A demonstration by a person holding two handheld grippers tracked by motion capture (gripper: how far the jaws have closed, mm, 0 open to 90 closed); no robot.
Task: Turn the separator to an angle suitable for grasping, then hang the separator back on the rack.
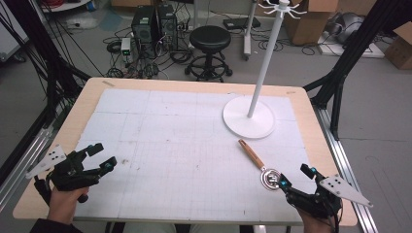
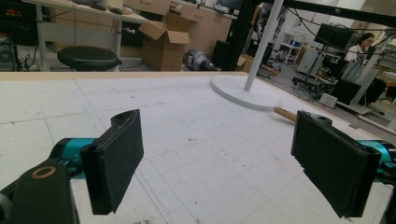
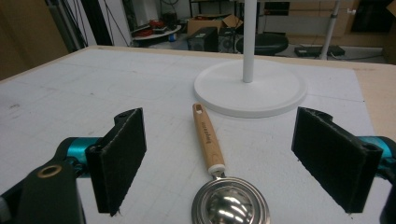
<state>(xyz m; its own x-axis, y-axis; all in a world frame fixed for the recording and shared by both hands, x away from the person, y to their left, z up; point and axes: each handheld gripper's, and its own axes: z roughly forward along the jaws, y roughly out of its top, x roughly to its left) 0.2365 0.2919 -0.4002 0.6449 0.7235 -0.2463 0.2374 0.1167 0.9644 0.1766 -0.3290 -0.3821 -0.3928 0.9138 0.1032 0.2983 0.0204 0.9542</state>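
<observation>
Right gripper (image 1: 295, 177) sits nearest the camera at approx 5 o'clock on the table (image 1: 82, 109), jaws spread wide w/ nothing pinched; in the right gripper view the pads (image 3: 122, 158) straddle the bowl end of the scoop (image 3: 218, 179), which lies flat on the white grid mat (image 1: 170, 145), not touched yet. Scoop: steel bowl toward the person, wooden handle (image 1: 250, 154) running off toward 11 o'clock, its far tip near but apart from the round base of the white hanger stand (image 1: 248, 119). Stand is at approx 1 o'clock on the mat, pole upright, hooks at top. Left gripper (image 1: 99, 157) hovers at approx 8 o'clock, jaws also spread, nothing between them, well apart from the scoop. Likely next step, as a guess: close on the scoop & lift it, prob. toward the stand's hooks. Risks: pinching the rounded, shiny bowl instead of the handle could let it squirt out or pivot; pads coming down off-centre could nudge the scoop & skid the handle tip into the stand base; a lifted scoop held at one end may droop. Containers: the scoop's bowl is the sole one on the mat, & it looks empty; just reflections inside.
</observation>
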